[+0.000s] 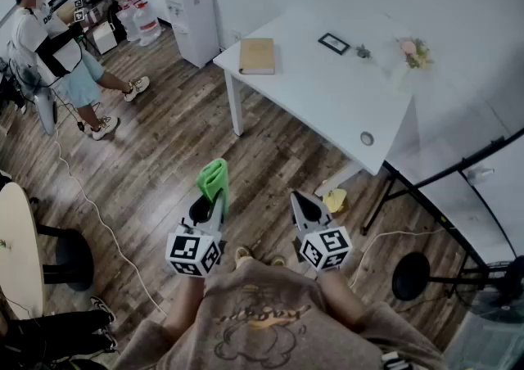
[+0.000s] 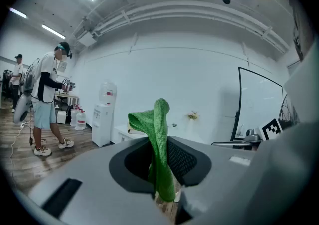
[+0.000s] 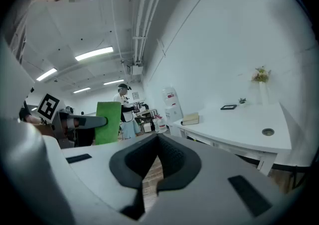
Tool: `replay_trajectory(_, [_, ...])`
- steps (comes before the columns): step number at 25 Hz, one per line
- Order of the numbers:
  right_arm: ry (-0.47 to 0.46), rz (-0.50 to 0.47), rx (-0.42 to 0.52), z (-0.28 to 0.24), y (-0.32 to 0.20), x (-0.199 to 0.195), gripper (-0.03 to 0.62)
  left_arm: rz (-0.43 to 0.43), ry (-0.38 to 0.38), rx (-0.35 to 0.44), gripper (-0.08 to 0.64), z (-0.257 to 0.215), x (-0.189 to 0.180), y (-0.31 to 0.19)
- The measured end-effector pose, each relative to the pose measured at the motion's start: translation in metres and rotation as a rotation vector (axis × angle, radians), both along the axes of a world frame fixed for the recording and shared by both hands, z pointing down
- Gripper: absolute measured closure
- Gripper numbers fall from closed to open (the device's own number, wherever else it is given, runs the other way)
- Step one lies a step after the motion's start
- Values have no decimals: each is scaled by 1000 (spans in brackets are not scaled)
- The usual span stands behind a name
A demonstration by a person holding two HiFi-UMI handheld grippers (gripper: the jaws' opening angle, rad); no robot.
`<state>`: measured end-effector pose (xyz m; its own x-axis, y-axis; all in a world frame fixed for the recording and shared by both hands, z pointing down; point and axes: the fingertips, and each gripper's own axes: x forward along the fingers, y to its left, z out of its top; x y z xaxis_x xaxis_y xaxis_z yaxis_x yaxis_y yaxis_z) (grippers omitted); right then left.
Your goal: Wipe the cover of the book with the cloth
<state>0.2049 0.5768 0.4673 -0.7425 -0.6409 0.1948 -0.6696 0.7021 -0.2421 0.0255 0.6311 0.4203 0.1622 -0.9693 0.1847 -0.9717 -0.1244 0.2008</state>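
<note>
A tan book (image 1: 257, 56) lies flat at the near left corner of the white table (image 1: 327, 90); it also shows far off in the right gripper view, the book (image 3: 190, 118). My left gripper (image 1: 213, 196) is shut on a green cloth (image 1: 214, 178), which stands up between its jaws as a folded strip (image 2: 158, 144). The right gripper (image 1: 301, 203) is shut with nothing in it, its jaws (image 3: 158, 142) meeting at the tips. Both grippers hang over the wooden floor, well short of the table. The cloth (image 3: 108, 122) appears at the left of the right gripper view.
On the table are a small black frame (image 1: 333, 42), a tiny plant (image 1: 363, 51) and flowers (image 1: 416, 51). A water dispenser (image 1: 193, 0) stands beside the table. Another person (image 1: 53, 53) stands at the far left. A black stand (image 1: 426, 274) and a round table (image 1: 18, 250) flank me.
</note>
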Motion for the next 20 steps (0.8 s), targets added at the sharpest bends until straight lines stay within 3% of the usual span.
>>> replay_trajectory(20, [-8, 73, -34, 21, -42, -41, 591, 98, -17, 10, 491, 13, -45, -55])
